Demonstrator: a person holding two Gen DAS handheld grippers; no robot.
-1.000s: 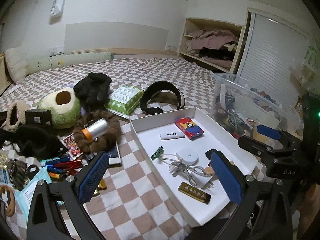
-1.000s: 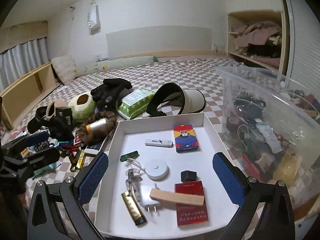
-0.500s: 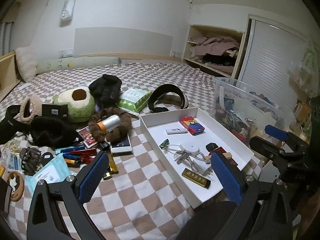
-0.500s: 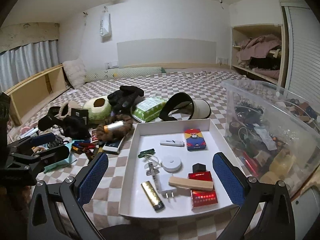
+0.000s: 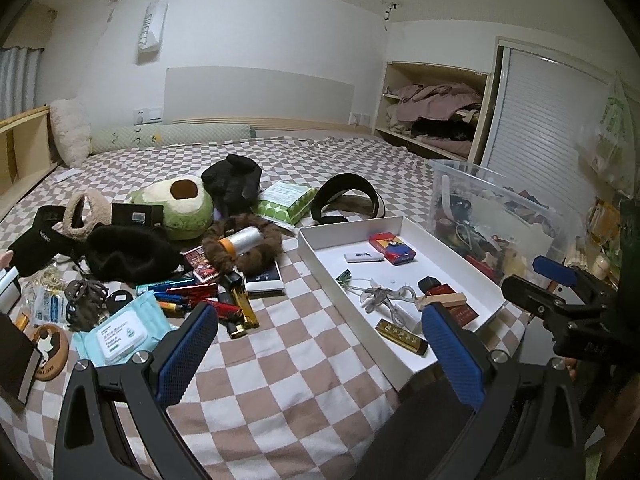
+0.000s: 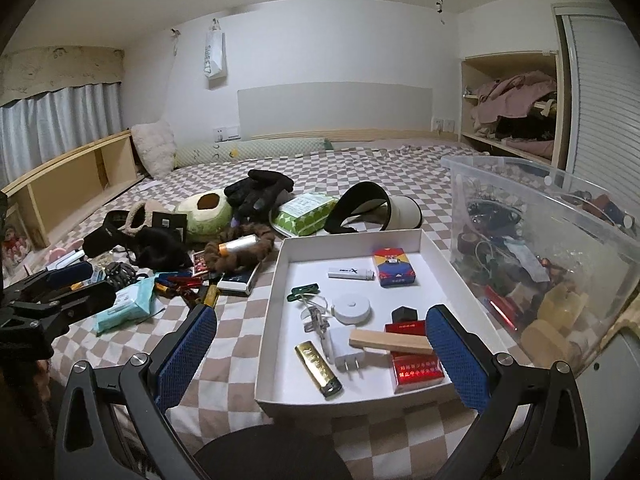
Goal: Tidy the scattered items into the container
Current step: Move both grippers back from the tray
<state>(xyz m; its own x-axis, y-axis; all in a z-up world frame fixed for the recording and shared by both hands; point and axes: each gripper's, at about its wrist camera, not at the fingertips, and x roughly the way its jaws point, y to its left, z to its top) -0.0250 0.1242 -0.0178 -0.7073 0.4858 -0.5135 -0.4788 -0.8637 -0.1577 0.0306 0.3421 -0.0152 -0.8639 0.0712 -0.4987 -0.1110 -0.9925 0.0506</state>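
Both grippers, left (image 5: 320,344) and right (image 6: 320,344), hover with jaws spread wide (nothing held). They hang above the checkered bed (image 5: 304,368), near the white tray (image 6: 404,236)

My left wrist camera sits low at the near edge of the bed (image 5: 304,364), set back, looking along its fingers toward the far wall, the white tray (image 5: 352,228) to its right. My right wrist camera faces the same way, nearer that tray (image 6: 352,242) and straight behind it. Both share the tray, the clutter left of it and the clear bin (image 6: 532,200).
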